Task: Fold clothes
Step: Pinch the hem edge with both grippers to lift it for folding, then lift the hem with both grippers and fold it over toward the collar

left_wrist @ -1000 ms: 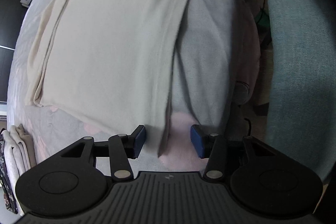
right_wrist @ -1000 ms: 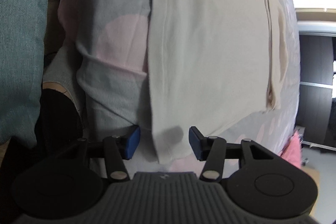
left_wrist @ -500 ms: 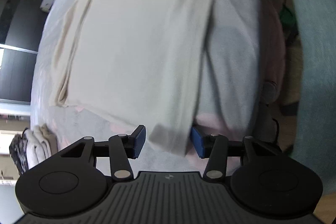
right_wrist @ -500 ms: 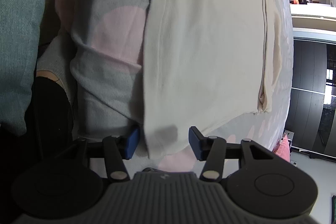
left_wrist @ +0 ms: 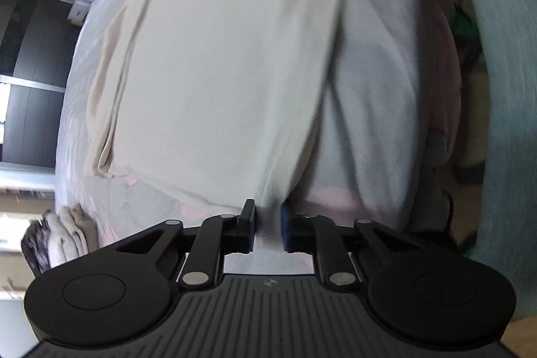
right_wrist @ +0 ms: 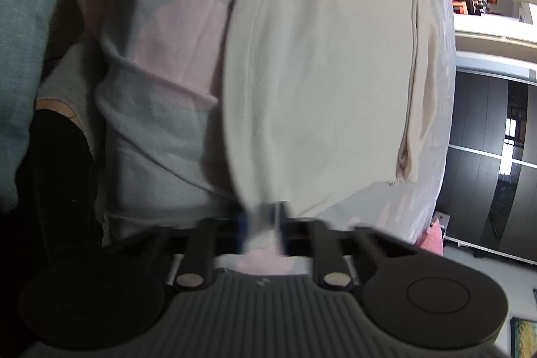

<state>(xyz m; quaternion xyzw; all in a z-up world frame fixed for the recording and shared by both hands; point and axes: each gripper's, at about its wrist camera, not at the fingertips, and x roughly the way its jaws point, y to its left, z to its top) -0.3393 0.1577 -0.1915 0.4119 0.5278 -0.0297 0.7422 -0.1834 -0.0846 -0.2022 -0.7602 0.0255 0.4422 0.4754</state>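
Two grippers: each now pinches a near corner of the cream garment (left_wrist: 228,62).
Left gripper (left_wrist: 267,228): wide a second ago, now narrow on cloth.
Right gripper (right_wrist: 263,228): likewise clamped.
Garment: flat on the bedspread (left_wrist: 376,109).
Meaning: a fold-over lift looks ready.

I see open grey sheet with pink dots (left_wrist: 141,207) left of my left gripper (left_wrist: 267,223), until the small stack of folded pale clothes (left_wrist: 67,234). Beside my right gripper (right_wrist: 261,223), a teal upholstered edge (right_wrist: 23,22) and a dark-clothed leg (right_wrist: 53,163) crowd its left side.
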